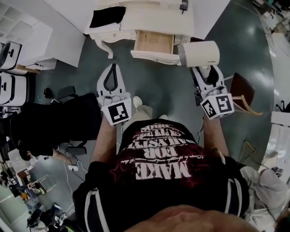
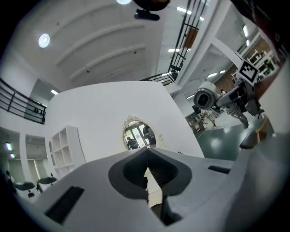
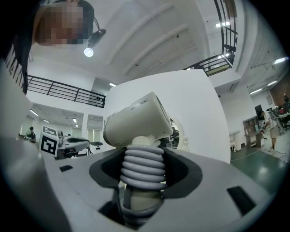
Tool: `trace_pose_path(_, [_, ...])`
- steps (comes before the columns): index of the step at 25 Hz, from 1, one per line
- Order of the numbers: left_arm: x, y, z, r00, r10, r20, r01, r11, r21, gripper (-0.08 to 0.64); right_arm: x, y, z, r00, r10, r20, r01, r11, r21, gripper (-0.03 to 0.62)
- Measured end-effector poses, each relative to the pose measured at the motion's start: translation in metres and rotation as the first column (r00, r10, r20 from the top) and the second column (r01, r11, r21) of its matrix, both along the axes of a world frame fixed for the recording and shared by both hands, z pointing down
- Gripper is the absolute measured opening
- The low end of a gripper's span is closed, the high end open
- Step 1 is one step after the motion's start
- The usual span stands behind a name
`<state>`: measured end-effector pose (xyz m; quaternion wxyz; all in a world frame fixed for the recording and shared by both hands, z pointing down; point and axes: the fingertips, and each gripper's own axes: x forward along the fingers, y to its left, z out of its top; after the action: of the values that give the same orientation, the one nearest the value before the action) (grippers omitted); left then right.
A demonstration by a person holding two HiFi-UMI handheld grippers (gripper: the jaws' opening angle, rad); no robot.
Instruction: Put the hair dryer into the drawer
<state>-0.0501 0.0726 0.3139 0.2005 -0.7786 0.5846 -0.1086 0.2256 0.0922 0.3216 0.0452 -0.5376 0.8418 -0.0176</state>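
A white hair dryer is held upright in my right gripper, just right of the open wooden drawer in the white vanity desk. In the right gripper view the jaws are shut on the hair dryer's handle, around which a grey cord is coiled. My left gripper is in front of the desk, left of the drawer, with its jaws closed on nothing. The left gripper view shows the hair dryer off to the right, held by the other gripper.
A black cloth and a small dark device lie on the desk top. A brown chair stands to the right, white shelving and a black chair to the left. An oval mirror hangs on the white wall.
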Motion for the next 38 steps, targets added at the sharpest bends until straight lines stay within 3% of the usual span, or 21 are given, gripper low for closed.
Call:
trace_pose_path(1, [0.001, -0.002, 0.002, 1.000, 0.013, -0.020, -0.013, 1.000, -0.002, 0.003, -0.002, 0.000, 0.002, 1.000, 0.002, -0.005, -0.001, 1.000, 0.002, 0.241])
trace_pose_path(4, [0.006, -0.005, 0.010, 0.974, 0.120, -0.191, -0.139, 0.986, -0.090, 0.003, -0.007, -0.003, 0.004, 1.000, 0.010, -0.005, -0.010, 1.000, -0.001, 0.241])
trace_pose_path(6, [0.005, -0.012, 0.014, 0.959, 0.166, -0.231, -0.196, 0.974, -0.114, 0.003, -0.011, -0.009, 0.005, 1.000, 0.015, -0.004, -0.015, 1.000, -0.007, 0.241])
trace_pose_path(19, [-0.006, -0.108, 0.012, 0.921, 0.269, -0.282, -0.315, 0.940, -0.131, 0.003, -0.032, -0.074, -0.003, 0.992, 0.109, -0.065, -0.110, 0.994, -0.015, 0.241])
trace_pose_path(38, [-0.036, -0.207, 0.025, 0.874, 0.358, -0.329, -0.428, 0.888, -0.169, 0.003, -0.078, -0.162, 0.000, 0.986, 0.159, -0.058, -0.161, 0.986, -0.044, 0.241])
